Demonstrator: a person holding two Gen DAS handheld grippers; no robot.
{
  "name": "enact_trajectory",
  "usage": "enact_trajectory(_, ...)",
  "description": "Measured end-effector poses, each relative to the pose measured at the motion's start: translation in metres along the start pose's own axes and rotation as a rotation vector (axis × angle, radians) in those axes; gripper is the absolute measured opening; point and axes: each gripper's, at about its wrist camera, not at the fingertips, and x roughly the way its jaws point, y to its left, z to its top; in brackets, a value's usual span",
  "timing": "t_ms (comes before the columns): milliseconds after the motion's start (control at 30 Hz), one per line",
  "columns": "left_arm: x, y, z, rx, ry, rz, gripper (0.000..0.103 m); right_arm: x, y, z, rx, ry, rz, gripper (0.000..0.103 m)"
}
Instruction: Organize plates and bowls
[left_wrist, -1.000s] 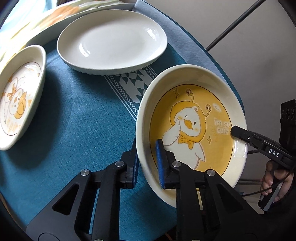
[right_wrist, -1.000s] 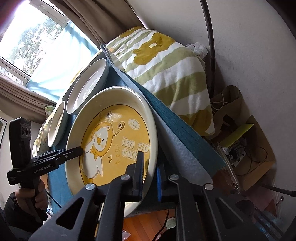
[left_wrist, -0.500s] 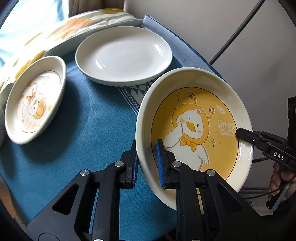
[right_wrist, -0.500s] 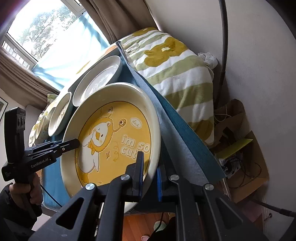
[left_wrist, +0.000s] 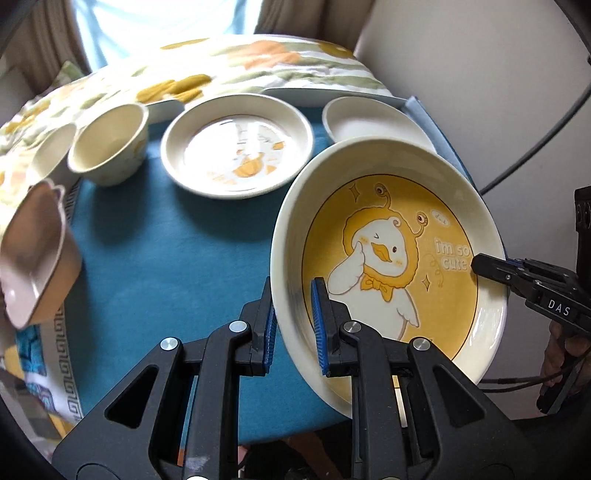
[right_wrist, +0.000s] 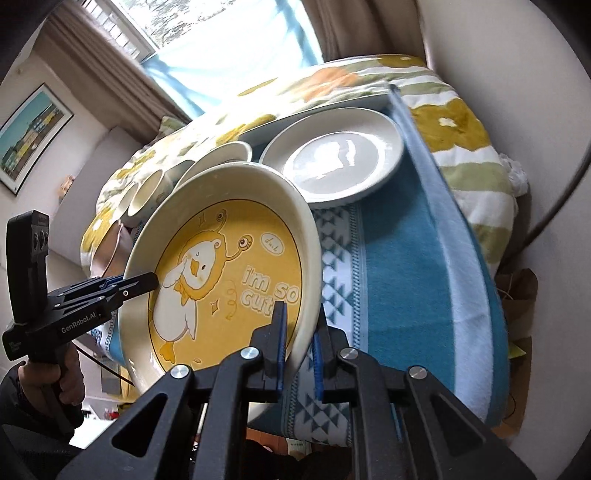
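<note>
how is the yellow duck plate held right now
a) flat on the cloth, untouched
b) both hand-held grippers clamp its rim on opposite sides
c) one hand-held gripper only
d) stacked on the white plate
b: the left hand-held gripper and right hand-held gripper each pinch the rim of the yellow duck plate, tilted above the blue cloth.

Teal-clothed table, duck plate, white plate, cream bowl, pink dish
</note>
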Motion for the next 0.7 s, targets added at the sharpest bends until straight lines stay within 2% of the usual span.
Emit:
enact_trajectory(200, -0.018, 0.069, -0.03, -0.16, -0.005, 0.082, 0.015, 0.046, 0.053, 0.008, -0.132, 0.081, 0.088, 0.011)
enact_trajectory(400, -0.015, 0.133, -0.058, -0.279, -0.003, 0.129, 0.015, 0.098, 0.098, 0.014, -0.23, 0.153, 0.142, 0.011)
enact_trajectory(533, -0.007, 0.162, -0.064, -0.326, -0.001, 0.141, 0.015, 0.124, 0.123, 0.011, -0.278, 0.183, 0.154, 0.011)
enact_trajectory(700, 0.001, 0.182, -0.073, -0.339, 0.001, 0.134, 0.015, 0.138, 0.133, 0.007, -0.287, 0.194, 0.146, 0.011)
